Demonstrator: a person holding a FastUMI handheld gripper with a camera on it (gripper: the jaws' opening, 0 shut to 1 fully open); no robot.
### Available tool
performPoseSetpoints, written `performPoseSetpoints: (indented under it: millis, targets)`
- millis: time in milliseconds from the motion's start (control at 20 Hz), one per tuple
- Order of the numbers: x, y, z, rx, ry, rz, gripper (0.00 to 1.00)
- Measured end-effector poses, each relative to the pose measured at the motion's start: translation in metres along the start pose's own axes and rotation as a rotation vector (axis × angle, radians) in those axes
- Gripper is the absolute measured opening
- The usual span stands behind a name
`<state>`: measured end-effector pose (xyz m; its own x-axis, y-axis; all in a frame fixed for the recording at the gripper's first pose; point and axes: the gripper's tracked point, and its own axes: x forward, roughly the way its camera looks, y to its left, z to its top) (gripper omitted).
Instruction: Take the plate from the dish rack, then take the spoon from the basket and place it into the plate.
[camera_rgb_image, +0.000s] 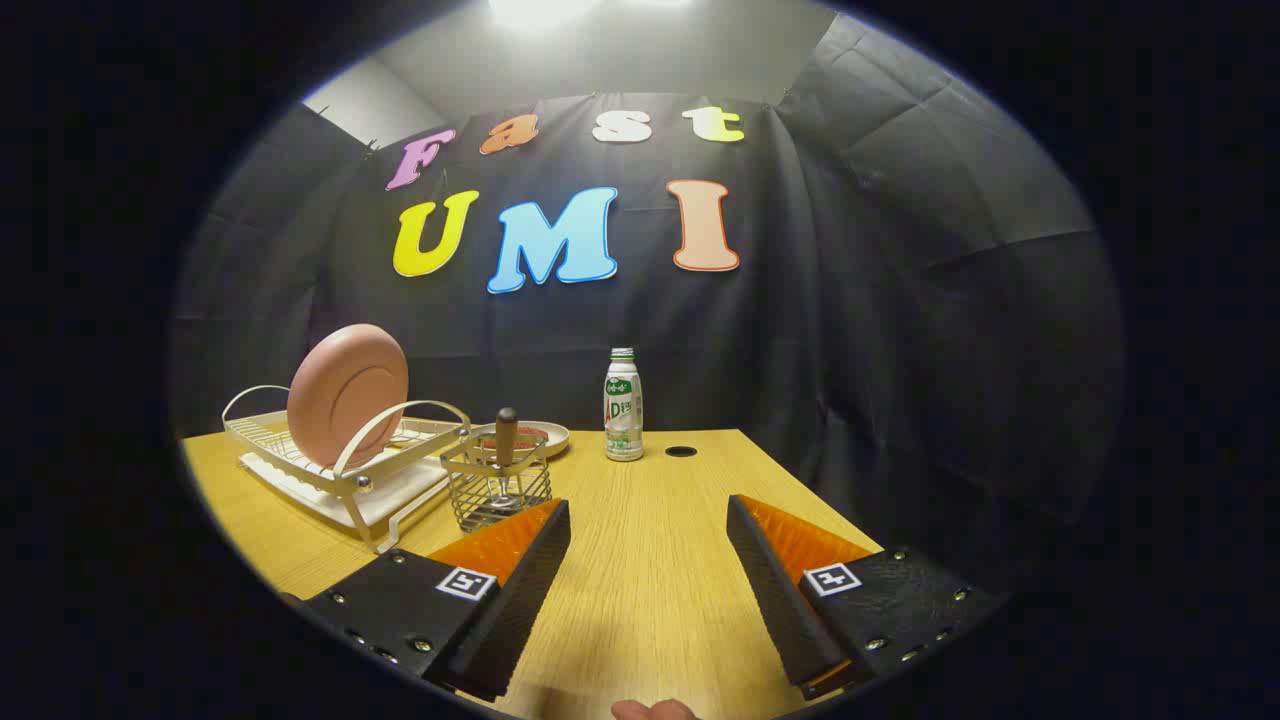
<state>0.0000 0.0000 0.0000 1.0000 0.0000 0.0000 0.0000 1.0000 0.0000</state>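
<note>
Claw (648, 512) spread wide over bare table (640, 590), gripping nothing; pink plate (347, 396) upright in dish rack (340, 465) well ahead-left, spoon (506, 440) (handle up) in wire basket (497, 485) just beyond left finger.

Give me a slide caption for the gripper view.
Open gripper above table, pink plate upright in dish rack ahead.

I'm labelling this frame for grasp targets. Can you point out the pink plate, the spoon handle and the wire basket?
pink plate (347, 397): gripper view, middle of its underside, standing in the dish rack.
spoon handle (507, 432): gripper view, dark handle rising from the basket.
wire basket (497, 490): gripper view, front wire wall, just beyond the open tongs.
</note>
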Motion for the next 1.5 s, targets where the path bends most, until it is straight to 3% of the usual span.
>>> performPoseSetpoints:
  millis: [250, 450, 750, 1050, 1500]
  targets:
    - [0.039, -0.003, 0.002, 0.006, 0.010, -0.014, 0.96]
    - [0.062, -0.019, 0.025, 0.025, -0.018, -0.072, 0.96]
    - [0.039, -0.029, 0.087, 0.000, -0.006, -0.126, 0.96]
    - [0.009, 0.010, 0.162, -0.040, -0.013, -0.117, 0.96]
    - [0.008, 0.105, 0.210, -0.065, 0.106, -0.054, 0.96]
